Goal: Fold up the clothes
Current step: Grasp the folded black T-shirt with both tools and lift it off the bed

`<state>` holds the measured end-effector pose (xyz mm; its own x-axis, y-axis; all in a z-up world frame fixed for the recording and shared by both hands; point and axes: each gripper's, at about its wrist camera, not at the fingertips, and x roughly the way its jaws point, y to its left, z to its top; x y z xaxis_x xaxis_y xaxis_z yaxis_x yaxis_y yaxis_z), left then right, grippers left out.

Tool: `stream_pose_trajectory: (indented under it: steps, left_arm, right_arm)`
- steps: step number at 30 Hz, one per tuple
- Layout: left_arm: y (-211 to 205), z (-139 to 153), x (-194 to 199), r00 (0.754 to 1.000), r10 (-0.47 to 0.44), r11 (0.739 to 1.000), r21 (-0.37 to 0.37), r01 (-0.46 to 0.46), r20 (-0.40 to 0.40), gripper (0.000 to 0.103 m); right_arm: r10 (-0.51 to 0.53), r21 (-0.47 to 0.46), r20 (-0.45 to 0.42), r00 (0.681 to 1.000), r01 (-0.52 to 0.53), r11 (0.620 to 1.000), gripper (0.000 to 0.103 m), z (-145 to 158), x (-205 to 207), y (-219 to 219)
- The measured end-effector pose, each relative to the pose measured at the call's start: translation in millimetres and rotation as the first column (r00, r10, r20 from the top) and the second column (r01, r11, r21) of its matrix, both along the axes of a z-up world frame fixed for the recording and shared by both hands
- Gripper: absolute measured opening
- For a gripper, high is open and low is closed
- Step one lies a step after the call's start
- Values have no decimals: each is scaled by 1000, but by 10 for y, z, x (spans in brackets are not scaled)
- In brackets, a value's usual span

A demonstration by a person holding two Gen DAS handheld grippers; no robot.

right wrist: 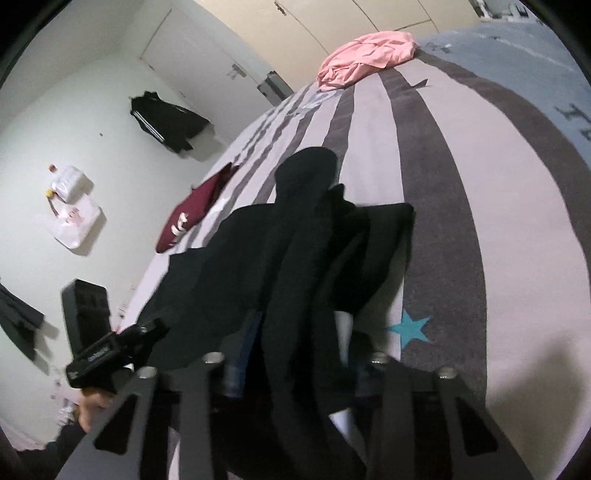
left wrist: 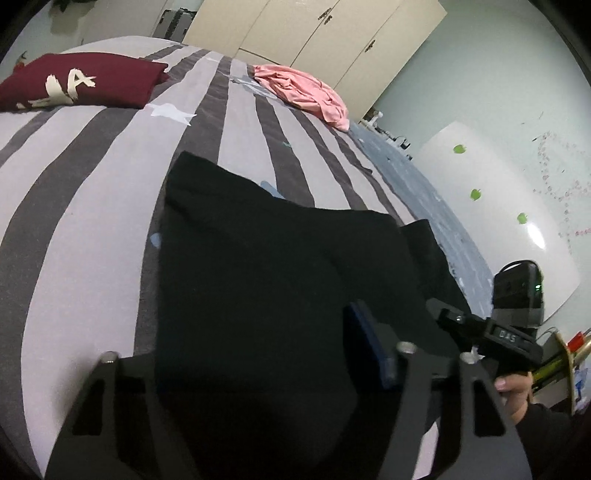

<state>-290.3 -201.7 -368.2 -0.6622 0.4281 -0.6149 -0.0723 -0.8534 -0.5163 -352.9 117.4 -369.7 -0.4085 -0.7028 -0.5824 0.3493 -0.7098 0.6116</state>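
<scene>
**One garment folded, black one mid-fold, pink one waiting**

Both tongs, left and right, grip the black garment at lower centre. The maroon shirt lies folded upper left; the pink garment sits crumpled at top on the bed.

The bed carries everything; the nearest garment lies on it at the near edge, with the left claw over its near end and the right claw closed about a raised fold of it; the folded shirt lies far back to the left; the crumpled garment lies far back to the right, before the wardrobe.
</scene>
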Motion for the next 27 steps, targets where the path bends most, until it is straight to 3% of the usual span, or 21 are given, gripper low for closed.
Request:
stream_pose_trajectory:
  steps: [8,16,22,27]
  left_arm:
    - [54,243,70,999,53,997,-58,-53,3,27]
    - [-192,1162,-60,991,134,984,-114,-136,-27,27]
    - [-1070,1561,-434,984,167,971,-164,-176,-67,27]
    - [-2132,1549,-1015,985,146,961,-225,-163,-92,27]
  right_arm:
    - [-64,21,-5,998,64,998,17,238,100,-2]
    - [-32,54,-42,999,34,998,17,1153,-155,-356]
    - [33,48,-73,997,-30,998,17,1581,-653,-1251]
    - [47,19,-96,994,-46,999,17,1468,-1172,-2357]
